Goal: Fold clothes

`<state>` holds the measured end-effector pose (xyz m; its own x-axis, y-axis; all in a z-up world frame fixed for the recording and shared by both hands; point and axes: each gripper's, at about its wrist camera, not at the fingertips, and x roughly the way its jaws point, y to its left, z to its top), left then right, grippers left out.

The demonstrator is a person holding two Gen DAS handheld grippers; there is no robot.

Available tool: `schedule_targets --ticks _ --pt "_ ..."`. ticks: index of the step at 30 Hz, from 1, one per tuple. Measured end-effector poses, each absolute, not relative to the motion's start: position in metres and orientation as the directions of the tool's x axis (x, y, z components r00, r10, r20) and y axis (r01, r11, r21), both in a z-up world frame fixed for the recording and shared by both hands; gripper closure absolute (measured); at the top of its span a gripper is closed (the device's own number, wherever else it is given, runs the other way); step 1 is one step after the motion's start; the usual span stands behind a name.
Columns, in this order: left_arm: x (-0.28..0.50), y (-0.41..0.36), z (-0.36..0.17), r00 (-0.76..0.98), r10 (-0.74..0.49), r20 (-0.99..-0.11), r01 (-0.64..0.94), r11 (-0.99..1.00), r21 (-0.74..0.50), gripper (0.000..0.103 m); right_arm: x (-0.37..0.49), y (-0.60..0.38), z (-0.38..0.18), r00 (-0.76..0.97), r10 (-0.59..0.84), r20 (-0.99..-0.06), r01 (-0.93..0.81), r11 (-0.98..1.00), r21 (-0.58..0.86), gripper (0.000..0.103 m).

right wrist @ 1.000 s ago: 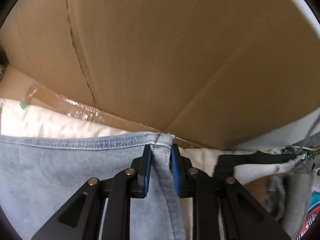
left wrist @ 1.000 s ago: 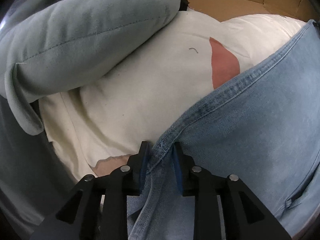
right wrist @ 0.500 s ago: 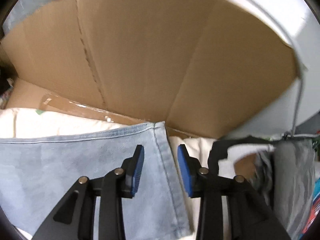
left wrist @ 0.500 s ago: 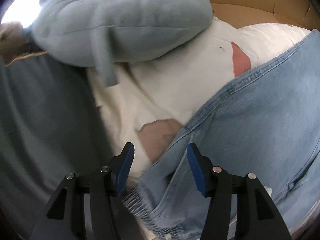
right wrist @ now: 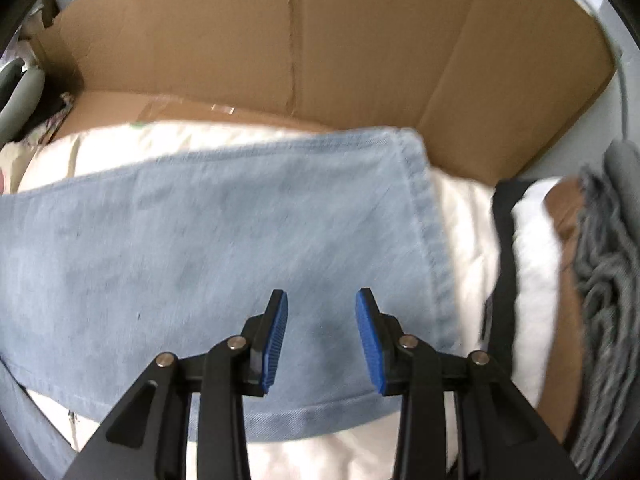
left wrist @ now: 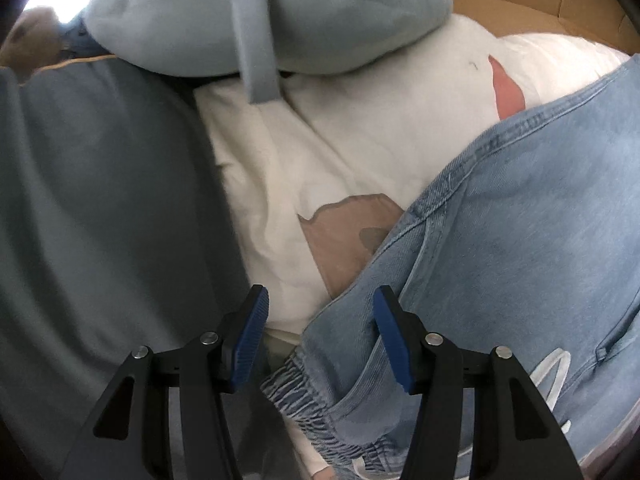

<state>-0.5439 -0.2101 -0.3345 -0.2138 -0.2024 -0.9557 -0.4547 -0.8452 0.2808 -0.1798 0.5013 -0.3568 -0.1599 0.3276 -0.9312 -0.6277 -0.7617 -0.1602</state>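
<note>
Folded light blue jeans lie on a cream garment with brown patches. In the right wrist view the jeans lie flat across the cream garment, hem to the right. My left gripper is open and empty, just above the jeans' elastic waistband corner. My right gripper is open and empty, hovering over the jeans near the hem end.
A pale blue-grey sweatshirt lies bunched at the top left, a grey cloth at the left. A cardboard box wall stands behind the pile. White, brown and grey knitted clothes are stacked at the right.
Both grippers were shut on the jeans' edge one second ago; both have let go, opened and pulled back. The jeans now lie on the cream garment.
</note>
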Motion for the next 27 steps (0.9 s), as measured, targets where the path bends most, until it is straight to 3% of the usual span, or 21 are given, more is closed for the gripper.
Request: schedule_targets --ticks 8,15,21,27 --pt "-0.556 -0.199 -0.364 -0.190 -0.226 -0.955 -0.465 -0.836 0.291 0.048 -0.181 0.488 -0.370 -0.139 0.305 -0.942 -0.615 -0.772 -0.159 0.069" --pt "-0.553 -0.191 -0.338 -0.238 -0.188 -0.953 -0.456 -0.844 0.281 0.048 -0.191 0.481 -0.379 -0.146 0.292 -0.945 -0.596 -0.789 -0.151 0.067" --pt "-0.561 -0.162 -0.306 -0.291 -0.068 -0.954 -0.447 -0.872 0.198 0.048 -0.204 0.470 -0.378 -0.171 0.263 -0.949 -0.576 -0.808 -0.121 0.067" --pt "-0.569 -0.085 -0.310 -0.285 0.063 -0.956 -0.561 -0.820 0.113 0.048 -0.201 0.450 -0.373 -0.198 0.237 -0.951 -0.569 -0.818 -0.085 0.067"
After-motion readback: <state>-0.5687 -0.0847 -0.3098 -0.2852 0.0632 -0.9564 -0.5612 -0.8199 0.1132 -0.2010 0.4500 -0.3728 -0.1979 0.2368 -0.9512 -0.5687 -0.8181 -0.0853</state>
